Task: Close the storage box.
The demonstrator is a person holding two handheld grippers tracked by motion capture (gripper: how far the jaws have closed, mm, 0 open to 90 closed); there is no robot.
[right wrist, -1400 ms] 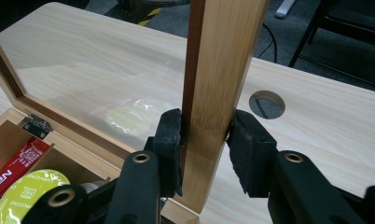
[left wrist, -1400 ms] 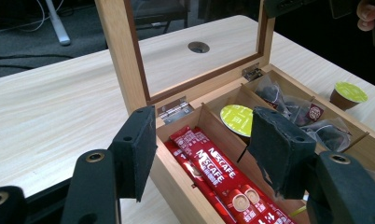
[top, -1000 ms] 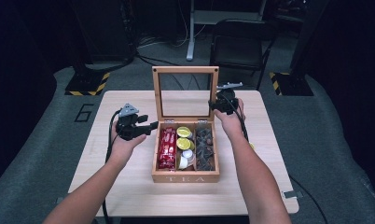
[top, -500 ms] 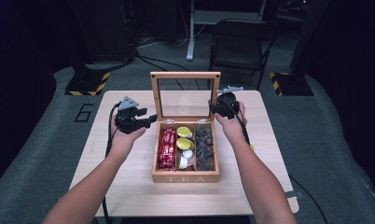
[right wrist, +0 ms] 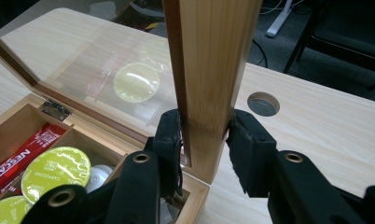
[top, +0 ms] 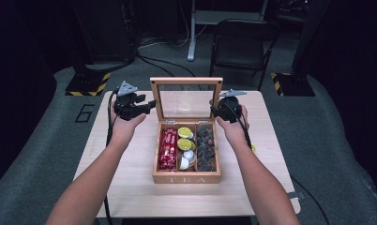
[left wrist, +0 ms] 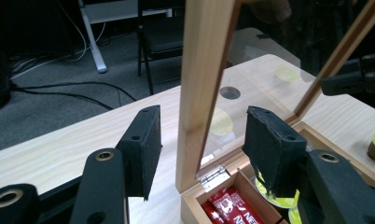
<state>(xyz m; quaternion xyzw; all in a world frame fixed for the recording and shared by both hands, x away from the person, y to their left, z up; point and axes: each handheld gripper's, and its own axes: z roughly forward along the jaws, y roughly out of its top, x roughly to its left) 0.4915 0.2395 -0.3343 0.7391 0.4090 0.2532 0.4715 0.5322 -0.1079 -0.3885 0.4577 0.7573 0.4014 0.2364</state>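
Note:
A wooden tea box point(top: 186, 178) sits mid-table with its glass lid point(top: 186, 82) standing upright. My right gripper point(top: 214, 111) is shut on the lid's right frame rail point(right wrist: 209, 70); in the right gripper view point(right wrist: 205, 123) both pads press the wood just above the box corner. My left gripper point(top: 151, 104) is open. Its jaws point(left wrist: 202, 126) straddle the lid's left rail point(left wrist: 199, 84) without touching it. Inside the box lie red sachets point(top: 168, 149), yellow-green capsules point(top: 184, 132), white capsules point(top: 189, 154) and dark pieces point(top: 205, 147).
A loose yellow-green capsule point(top: 253, 147) lies on the table right of the box. A round cable hole point(right wrist: 263, 103) is in the tabletop behind the lid. A chair point(top: 240, 47) and stand legs are on the floor beyond the table's far edge.
My left gripper has moved away from me and inward to the lid's left rail. The right gripper, on the right rail, has come slightly nearer, and the lid's top edge sits lower in view.

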